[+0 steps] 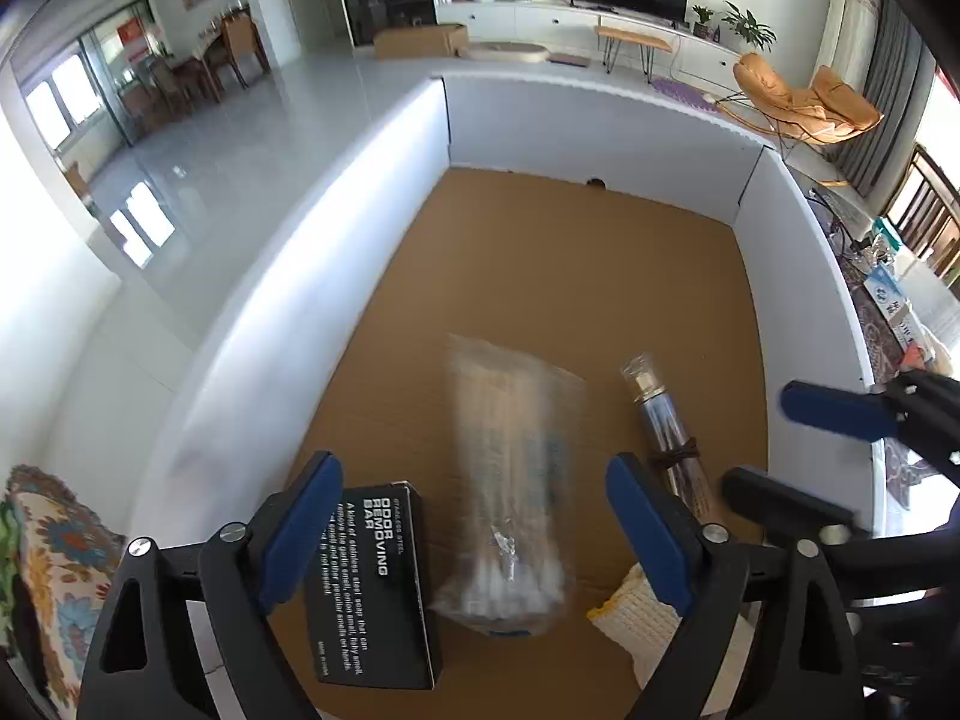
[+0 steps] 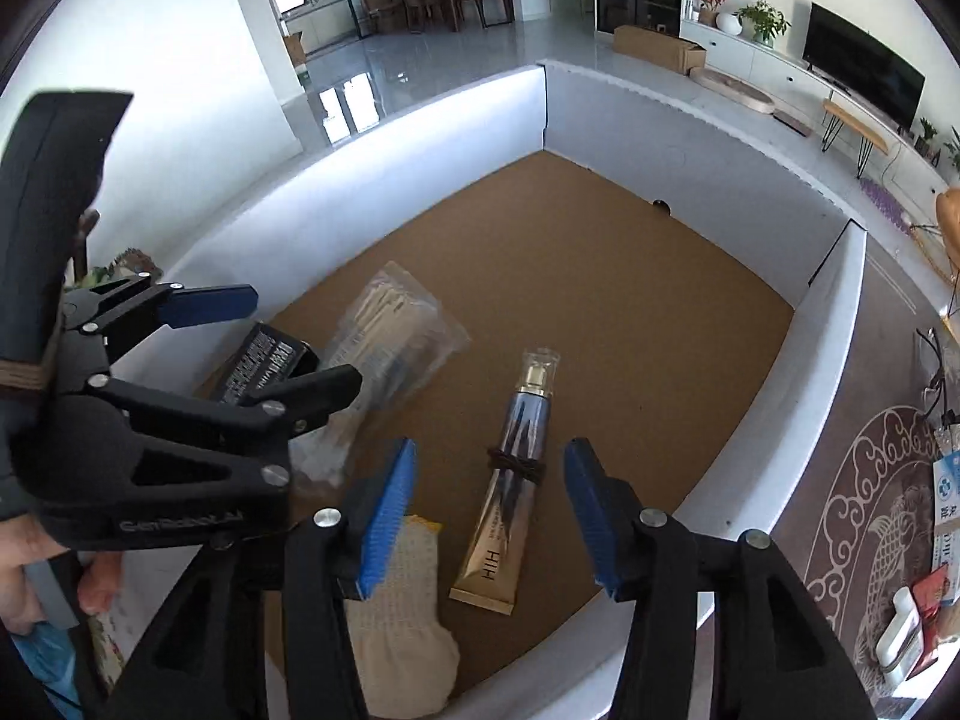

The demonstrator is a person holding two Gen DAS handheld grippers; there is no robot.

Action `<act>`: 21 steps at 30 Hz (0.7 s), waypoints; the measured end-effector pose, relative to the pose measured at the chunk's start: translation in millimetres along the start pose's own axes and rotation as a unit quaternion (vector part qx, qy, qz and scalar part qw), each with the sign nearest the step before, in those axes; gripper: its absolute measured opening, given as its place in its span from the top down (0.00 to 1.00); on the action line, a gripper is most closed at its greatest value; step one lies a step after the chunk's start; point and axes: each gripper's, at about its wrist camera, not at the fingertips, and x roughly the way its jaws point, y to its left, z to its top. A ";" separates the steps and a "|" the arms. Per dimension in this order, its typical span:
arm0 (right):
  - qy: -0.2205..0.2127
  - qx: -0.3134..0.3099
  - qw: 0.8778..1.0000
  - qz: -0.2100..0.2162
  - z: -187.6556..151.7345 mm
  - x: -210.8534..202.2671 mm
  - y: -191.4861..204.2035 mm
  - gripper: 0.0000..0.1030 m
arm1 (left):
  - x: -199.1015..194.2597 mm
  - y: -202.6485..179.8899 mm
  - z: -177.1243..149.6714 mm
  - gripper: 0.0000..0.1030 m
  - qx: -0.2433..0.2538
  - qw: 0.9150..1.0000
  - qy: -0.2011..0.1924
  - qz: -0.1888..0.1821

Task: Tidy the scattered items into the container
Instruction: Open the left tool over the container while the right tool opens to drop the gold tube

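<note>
The white-walled box (image 1: 600, 126) with a brown cardboard floor holds several items. My left gripper (image 1: 474, 531) is open above a clear bag of cotton swabs (image 1: 510, 480), which looks blurred and lies between its fingers. A black "Odor Removing Bar" box (image 1: 372, 582) lies to its left. A gold and blue tube (image 1: 666, 426) and a knitted white glove (image 1: 636, 612) lie to the right. My right gripper (image 2: 489, 510) is open and empty above the tube (image 2: 510, 480), the glove (image 2: 402, 612) to its left. The left gripper (image 2: 288, 342) also shows in the right wrist view.
A patterned brown rug (image 2: 870, 516) lies right of the box with packets and a small white item (image 2: 900, 636) on it. A floral cloth (image 1: 54, 570) lies left of the box. Glossy floor, a TV unit and an orange chair (image 1: 798, 102) stand beyond.
</note>
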 end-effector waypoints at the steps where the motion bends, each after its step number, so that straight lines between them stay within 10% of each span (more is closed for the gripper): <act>1: -0.008 0.002 1.000 0.002 0.5 -6.2 -0.1 0.48 | -2.0 0.2 -1.3 0.13 -0.001 1.000 -0.001 0.000; 10: -0.121 0.021 0.991 -0.047 -56.5 -87.2 -53.1 0.48 | -65.9 -26.2 -17.2 0.13 -0.011 0.997 -0.075 -0.019; 21: -0.105 0.146 0.958 -0.223 -273.6 -146.1 -226.8 0.48 | -153.3 -183.0 -56.4 0.00 0.090 0.975 -0.157 -0.130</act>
